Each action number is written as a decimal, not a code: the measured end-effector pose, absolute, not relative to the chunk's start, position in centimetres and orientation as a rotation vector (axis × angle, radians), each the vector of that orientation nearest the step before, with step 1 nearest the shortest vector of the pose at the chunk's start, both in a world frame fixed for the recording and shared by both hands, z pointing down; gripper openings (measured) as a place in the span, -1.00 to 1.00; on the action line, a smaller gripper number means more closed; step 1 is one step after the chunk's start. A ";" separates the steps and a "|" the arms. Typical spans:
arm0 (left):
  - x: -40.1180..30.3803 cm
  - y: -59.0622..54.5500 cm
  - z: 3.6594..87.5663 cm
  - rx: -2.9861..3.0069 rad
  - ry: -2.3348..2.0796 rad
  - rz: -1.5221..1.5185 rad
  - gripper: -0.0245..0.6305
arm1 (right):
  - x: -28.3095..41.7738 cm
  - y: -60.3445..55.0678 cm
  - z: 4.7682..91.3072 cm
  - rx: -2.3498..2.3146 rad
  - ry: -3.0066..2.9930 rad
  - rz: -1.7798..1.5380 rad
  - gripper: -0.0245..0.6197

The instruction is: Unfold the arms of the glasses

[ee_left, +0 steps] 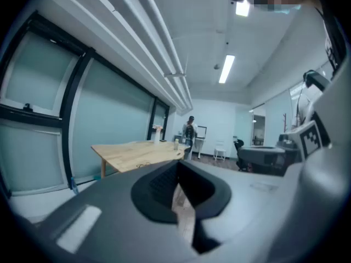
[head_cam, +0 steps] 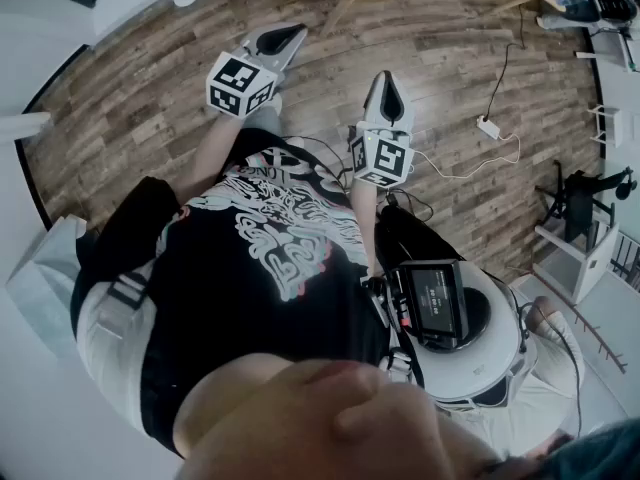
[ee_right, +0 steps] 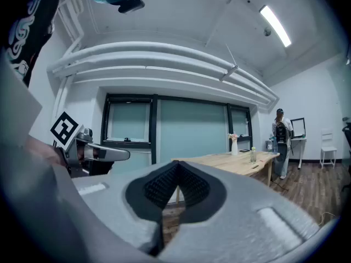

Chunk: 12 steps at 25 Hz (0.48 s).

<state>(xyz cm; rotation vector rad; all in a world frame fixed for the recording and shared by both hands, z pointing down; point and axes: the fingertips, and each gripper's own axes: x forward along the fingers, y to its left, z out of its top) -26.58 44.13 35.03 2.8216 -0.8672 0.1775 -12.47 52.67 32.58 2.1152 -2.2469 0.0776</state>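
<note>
No glasses show clearly in any view. In the head view my left gripper (head_cam: 279, 38) and right gripper (head_cam: 387, 89) are held out at chest height over the wood floor (head_cam: 130, 98), pointing away from me. Both are shut with nothing between the fingers. In the left gripper view the jaws (ee_left: 178, 167) meet at their tips, aimed at a long wooden table (ee_left: 134, 152). A small dark wiry thing (ee_left: 143, 165) lies on that table, too small to tell. The right gripper (ee_right: 176, 169) also faces the table (ee_right: 236, 162), with the left gripper (ee_right: 101, 154) beside it.
A person (ee_right: 281, 131) stands at the table's far end beside a vase (ee_right: 234, 145) and a bottle (ee_right: 253, 155). A white power strip (head_cam: 489, 127) with cables lies on the floor. A black chair (head_cam: 585, 193) stands at the right. A screen device (head_cam: 438, 303) hangs at my waist.
</note>
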 end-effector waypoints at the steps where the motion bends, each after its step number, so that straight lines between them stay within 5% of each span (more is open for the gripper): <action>1: -26.8 43.9 35.2 2.804 -0.877 0.182 -0.96 | -12.7 52.6 32.7 2.105 -2.249 0.075 -0.93; 12: -26.8 43.7 35.3 2.815 -0.882 0.199 -0.96 | -12.9 52.5 33.4 2.094 -2.231 0.087 -0.93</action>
